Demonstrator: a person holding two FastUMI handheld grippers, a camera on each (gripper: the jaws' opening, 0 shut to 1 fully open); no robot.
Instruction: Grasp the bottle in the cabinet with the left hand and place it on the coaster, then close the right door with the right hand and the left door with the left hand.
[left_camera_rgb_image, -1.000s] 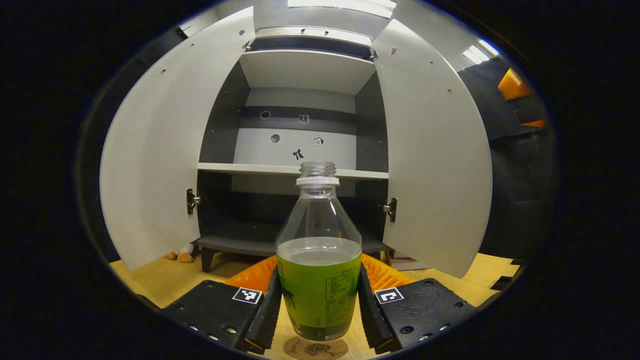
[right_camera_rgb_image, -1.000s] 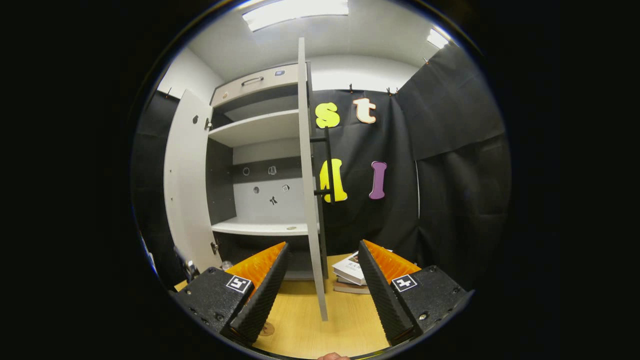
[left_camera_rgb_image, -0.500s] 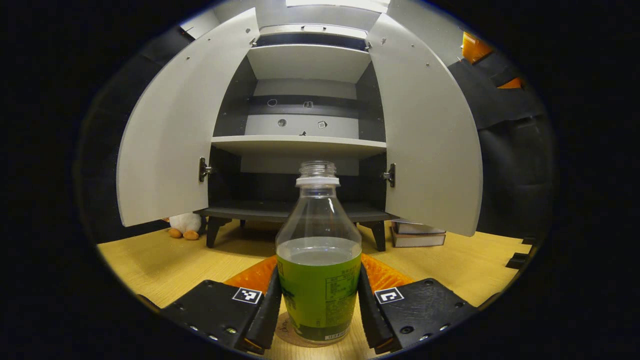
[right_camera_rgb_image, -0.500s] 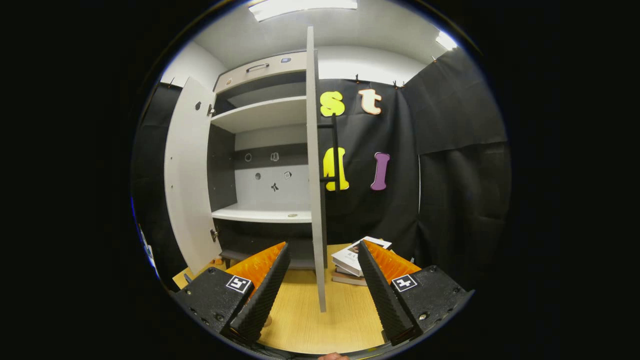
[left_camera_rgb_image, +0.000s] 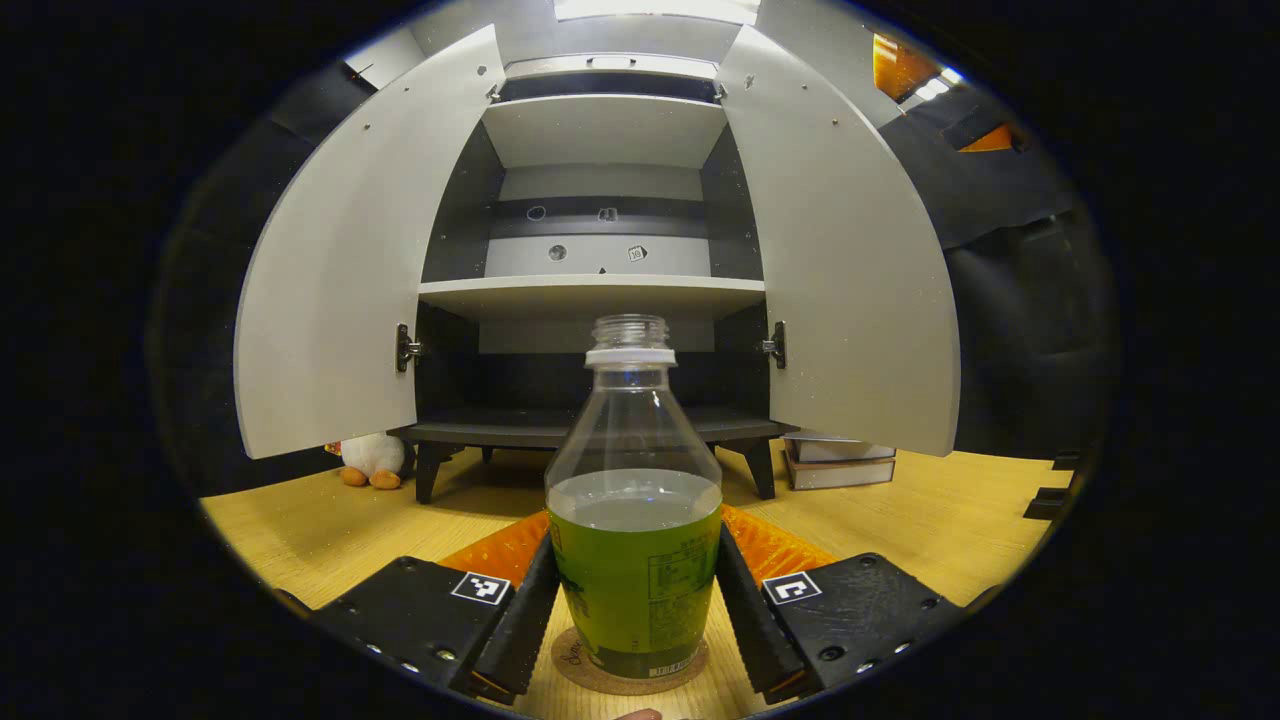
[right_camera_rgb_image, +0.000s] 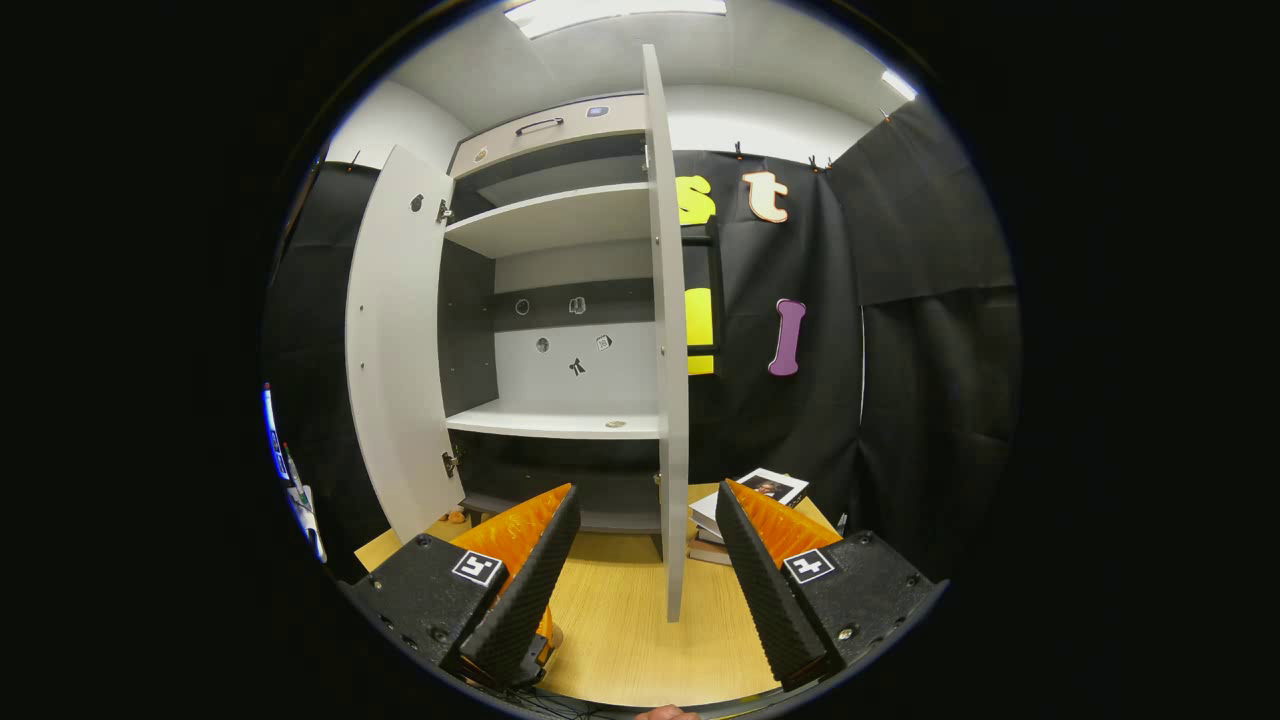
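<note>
The bottle (left_camera_rgb_image: 635, 545) stands upright on the coaster (left_camera_rgb_image: 628, 668), in front of the cabinet (left_camera_rgb_image: 600, 130), pinched between the fingers of the left gripper (left_camera_rgb_image: 634, 640). Both doors hang open: the left door (left_camera_rgb_image: 335, 290) and the right door (right_camera_rgb_image: 672, 330). The right gripper (right_camera_rgb_image: 645, 570) is spread wide, the right door's edge between its fingers but untouched.

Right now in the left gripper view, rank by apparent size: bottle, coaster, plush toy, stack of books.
1. bottle, though nearness to the camera inflates it.
2. coaster, mostly covered by the bottle, and the stack of books look alike; unsure.
3. plush toy, smallest.
</note>
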